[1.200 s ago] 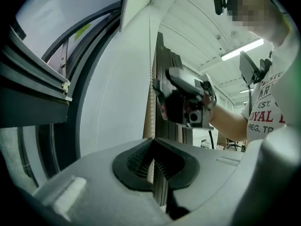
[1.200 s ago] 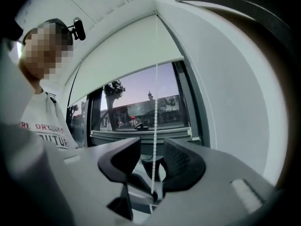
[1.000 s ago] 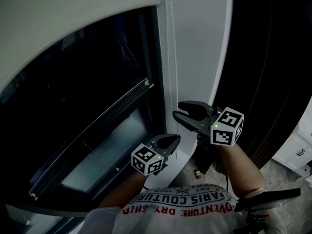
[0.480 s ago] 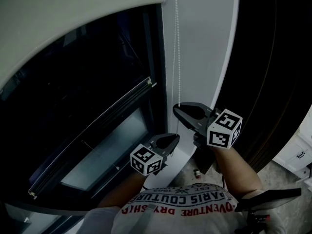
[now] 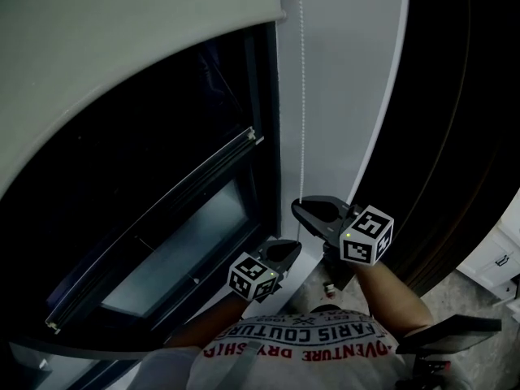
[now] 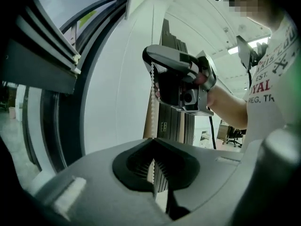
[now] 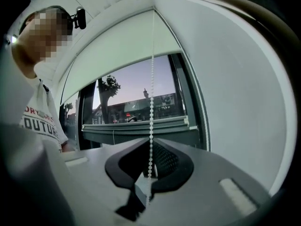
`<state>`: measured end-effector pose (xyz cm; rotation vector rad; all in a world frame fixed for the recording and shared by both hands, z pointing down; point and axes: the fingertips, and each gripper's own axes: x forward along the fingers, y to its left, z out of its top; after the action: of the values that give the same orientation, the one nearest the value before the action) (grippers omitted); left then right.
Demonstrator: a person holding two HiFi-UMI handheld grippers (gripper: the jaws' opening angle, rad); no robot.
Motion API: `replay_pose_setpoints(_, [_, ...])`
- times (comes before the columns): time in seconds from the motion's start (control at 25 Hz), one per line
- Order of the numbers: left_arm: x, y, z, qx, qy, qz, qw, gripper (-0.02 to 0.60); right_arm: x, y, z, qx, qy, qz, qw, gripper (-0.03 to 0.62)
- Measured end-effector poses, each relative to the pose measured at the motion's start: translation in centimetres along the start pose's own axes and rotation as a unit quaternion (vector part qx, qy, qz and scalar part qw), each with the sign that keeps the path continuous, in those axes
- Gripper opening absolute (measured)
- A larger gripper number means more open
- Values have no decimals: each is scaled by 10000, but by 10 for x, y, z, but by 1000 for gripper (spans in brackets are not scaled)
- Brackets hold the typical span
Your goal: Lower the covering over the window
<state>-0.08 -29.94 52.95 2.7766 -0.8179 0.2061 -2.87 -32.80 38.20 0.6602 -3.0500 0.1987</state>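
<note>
Both pinch the bead chain (image 5: 302, 96): my right gripper (image 5: 303, 210), jaws just closed, sits just above my left gripper (image 5: 291, 249).

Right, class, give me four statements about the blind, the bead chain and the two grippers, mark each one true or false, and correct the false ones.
1. The blind covers the whole window. False: dark glass shows below its lower edge.
2. The bead chain hangs at the window's right side. True.
3. The right gripper is wide open. False: its fingers have just been closing and now pinch the bead chain.
4. The left gripper holds the bead chain below the right gripper. True.
</note>
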Motion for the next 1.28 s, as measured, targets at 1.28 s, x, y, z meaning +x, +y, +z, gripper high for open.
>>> replay_pose_setpoints(1.28, [-61, 8, 190, 717, -1402, -808, 9842, 75, 2, -2, -67, 354, 177, -98, 9992, 20])
